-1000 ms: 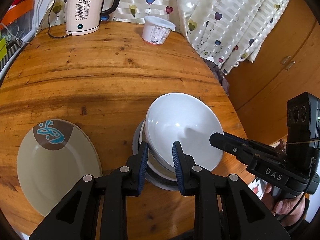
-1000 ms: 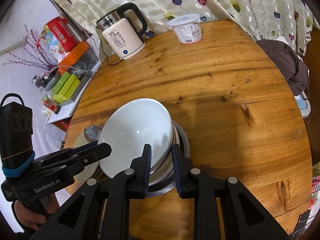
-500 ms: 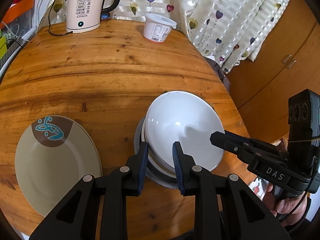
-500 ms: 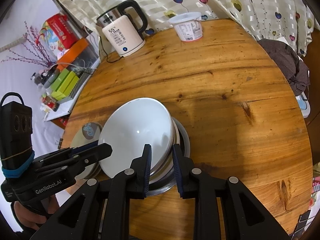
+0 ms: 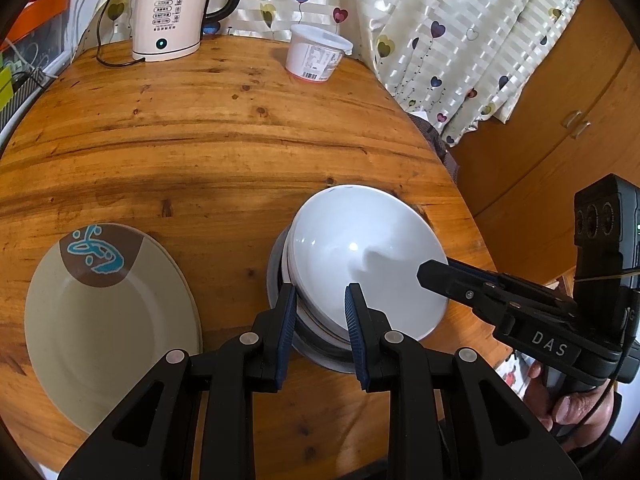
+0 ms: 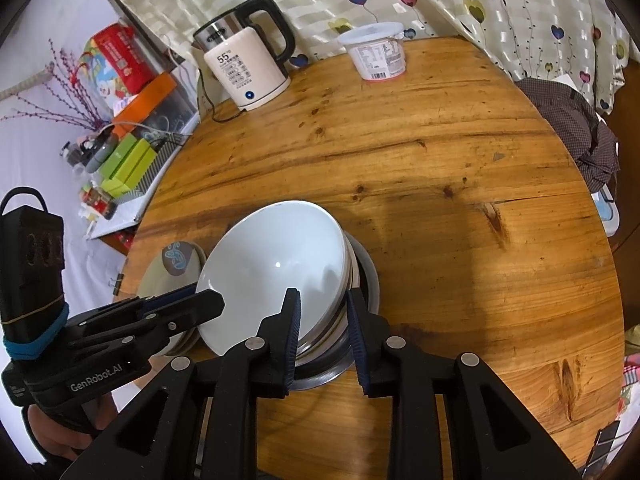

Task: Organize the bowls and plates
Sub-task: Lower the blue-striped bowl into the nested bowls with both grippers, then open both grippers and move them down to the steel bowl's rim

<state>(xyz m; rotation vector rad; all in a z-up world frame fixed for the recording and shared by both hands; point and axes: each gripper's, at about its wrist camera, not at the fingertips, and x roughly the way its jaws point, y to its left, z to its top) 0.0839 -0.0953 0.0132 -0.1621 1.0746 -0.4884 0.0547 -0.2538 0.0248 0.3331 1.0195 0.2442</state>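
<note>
1. Wooden and round, the orange-brown table [image 5: 192, 128] fills both wrist views, with a heart-printed striped curtain [image 5: 460, 40] behind its far edge and wooden cabinet doors [image 5: 560, 120] to the right.
2. Seen from its own camera, the left gripper [image 5: 320, 292] has its blue-padded jaws set on either side of the near-left rim of the white ceramic bowl [image 5: 360, 256]; whether the pads press on the rim I cannot tell.
3. In its own view, the right gripper [image 6: 322, 300] straddles the bowl's near-right rim, and its jaws are opening with the rim between them, the pads standing just off it.
4. That white bowl sits tilted on top of a nest of other bowls, the lowest a grey metal bowl [image 6: 366, 276] resting on the table near the right edge.
5. Left of the stack, apart from it, lies a beige round plate with a brown patch and a turquoise drawing [image 5: 108, 316], flat on the table.
6. At the far edge stand a cream electric kettle with a black handle [image 5: 172, 12] and, to its right, a white plastic tub with a printed label [image 5: 316, 54].
7. A hand [image 5: 576, 408] shows under the right gripper's handle at the lower right of the left view.
8. Boxes and small clutter [image 6: 124, 132] sit on a shelf beyond the table's left side.
</note>
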